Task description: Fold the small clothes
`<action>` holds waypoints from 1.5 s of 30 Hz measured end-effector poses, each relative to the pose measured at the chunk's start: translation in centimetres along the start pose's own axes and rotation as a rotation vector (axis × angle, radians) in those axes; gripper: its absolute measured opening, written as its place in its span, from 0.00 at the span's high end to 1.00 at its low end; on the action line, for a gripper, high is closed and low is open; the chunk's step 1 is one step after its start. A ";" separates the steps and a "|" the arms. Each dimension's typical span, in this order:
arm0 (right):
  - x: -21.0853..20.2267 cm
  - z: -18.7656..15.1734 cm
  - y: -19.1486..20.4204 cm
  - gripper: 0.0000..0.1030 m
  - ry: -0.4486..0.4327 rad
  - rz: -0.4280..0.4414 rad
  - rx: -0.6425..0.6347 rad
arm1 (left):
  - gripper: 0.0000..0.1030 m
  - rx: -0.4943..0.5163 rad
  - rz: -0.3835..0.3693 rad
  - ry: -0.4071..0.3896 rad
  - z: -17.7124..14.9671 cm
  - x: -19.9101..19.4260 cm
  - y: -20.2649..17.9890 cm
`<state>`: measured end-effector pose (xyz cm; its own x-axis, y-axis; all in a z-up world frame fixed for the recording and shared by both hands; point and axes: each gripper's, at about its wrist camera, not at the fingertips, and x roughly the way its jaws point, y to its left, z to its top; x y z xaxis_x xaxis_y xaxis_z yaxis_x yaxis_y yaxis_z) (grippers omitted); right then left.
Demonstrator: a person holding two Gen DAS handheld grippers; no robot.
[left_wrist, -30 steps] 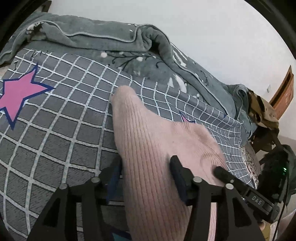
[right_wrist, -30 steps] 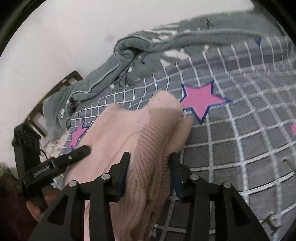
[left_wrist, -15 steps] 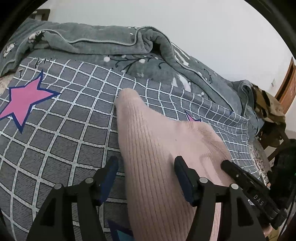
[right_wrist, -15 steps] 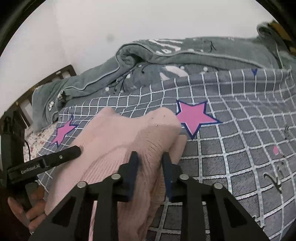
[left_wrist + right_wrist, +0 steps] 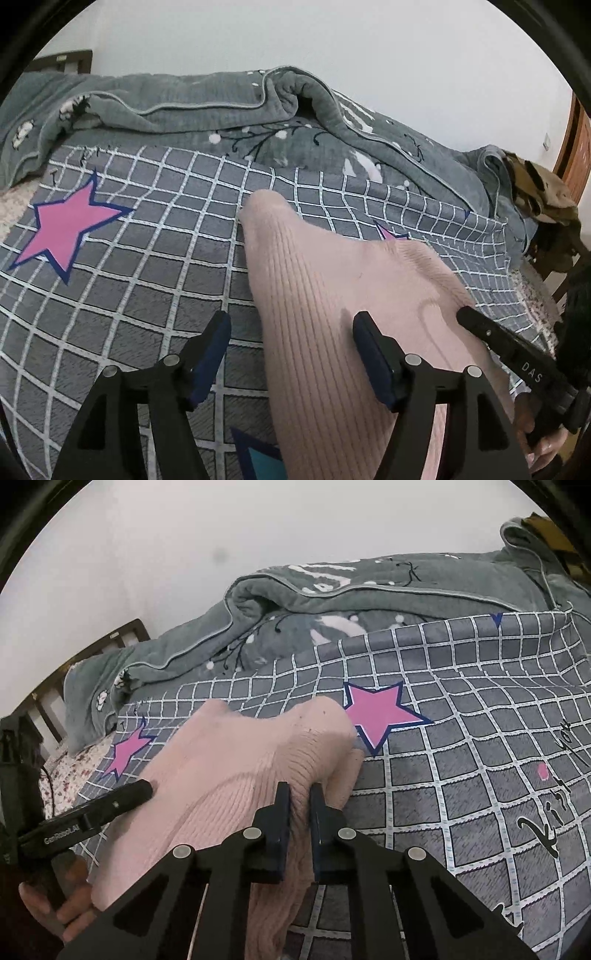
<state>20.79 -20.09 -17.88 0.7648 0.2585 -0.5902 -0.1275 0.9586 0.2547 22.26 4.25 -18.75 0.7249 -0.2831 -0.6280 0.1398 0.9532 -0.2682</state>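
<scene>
So the bed (image 5: 110, 314) takes up basically everything here, covered in a grey sheet with a white grid and pink stars (image 5: 66, 229) outlined in navy. Along the far side, against the white wall (image 5: 332, 44), there's a bunched-up grey-green blanket (image 5: 184, 99) with pale piping and little white blossom prints. A dark wooden headboard (image 5: 92, 646) peeks out past the blanket's end in the right wrist view.

The pink ribbed knit garment (image 5: 332, 295) lies on the sheet in the middle, in front of both cameras, one rounded end pointing toward the blanket. In the right wrist view it humps up into two soft peaks, one touching the edge of a pink star (image 5: 380, 712).

Left claw (image 5: 291, 332): jaws wide and opening, straddling the garment's edge. The right finger sits over the knit, the left one over bare sheet, and neither pad is pressing on anything.

Right claw (image 5: 300, 805): jaws nearly together and closing, with a pinched ridge of the pink knit squeezed between the pads.

Each view catches the other claw's black finger lying on the garment, and in the right wrist view a hand (image 5: 55, 904) wraps the left handle at the lower left corner.
</scene>
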 end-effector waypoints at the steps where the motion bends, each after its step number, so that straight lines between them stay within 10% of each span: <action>1: 0.0 -0.1 0.2 0.91 0.002 -0.010 -0.011 | 0.33 0.011 0.012 -0.005 -0.1 -0.2 -0.1; 31: -3.2 -2.7 2.1 0.61 0.042 0.006 -0.088 | 0.31 0.044 0.157 -0.054 -2.5 -4.5 -0.8; 35: -2.4 -3.3 2.3 0.85 0.069 0.006 -0.095 | 0.31 0.069 0.168 -0.054 -2.7 -5.0 -0.9; 45: -4.6 -3.1 1.9 0.95 -0.008 0.022 -0.094 | 0.31 0.097 0.169 -0.048 -3.6 -5.8 -1.0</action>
<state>15.04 -19.08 -17.07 0.7659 0.2792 -0.5791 -0.2029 0.9597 0.1942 15.52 4.52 -17.49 0.7744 -0.1150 -0.6222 0.0762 0.9931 -0.0887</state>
